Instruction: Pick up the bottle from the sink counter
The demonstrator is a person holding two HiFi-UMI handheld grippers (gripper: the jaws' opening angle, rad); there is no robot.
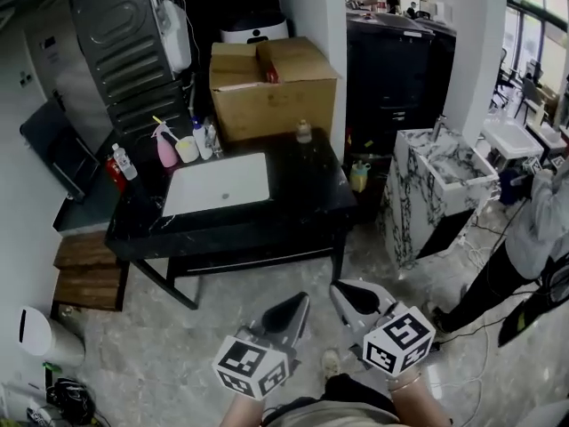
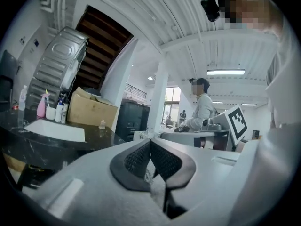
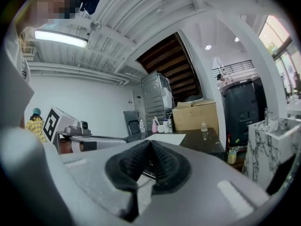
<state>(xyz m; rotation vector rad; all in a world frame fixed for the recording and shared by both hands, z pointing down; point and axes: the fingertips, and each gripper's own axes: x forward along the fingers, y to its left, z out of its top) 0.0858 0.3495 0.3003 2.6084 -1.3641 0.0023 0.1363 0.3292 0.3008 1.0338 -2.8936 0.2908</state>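
Observation:
A black sink counter (image 1: 293, 194) with a white basin (image 1: 218, 183) stands well ahead of me. A small clear bottle (image 1: 303, 132) stands alone near the counter's back right, in front of a cardboard box (image 1: 271, 83). At the back left are a pink spray bottle (image 1: 165, 146), a cup (image 1: 187, 149) and slim bottles (image 1: 204, 137). A clear water bottle (image 1: 124, 162) stands at the far left. My left gripper (image 1: 300, 301) and right gripper (image 1: 340, 289) hang side by side over the floor, short of the counter, both shut and holding nothing. The small bottle (image 2: 102, 124) (image 3: 203, 126) shows far off in both gripper views.
A marble-patterned basin stand (image 1: 436, 185) is right of the counter, with a person (image 1: 533, 238) beyond it. A dark cabinet (image 1: 391, 69) stands behind. A wooden step (image 1: 89, 269) and a white bin (image 1: 44, 336) sit at the left on the floor.

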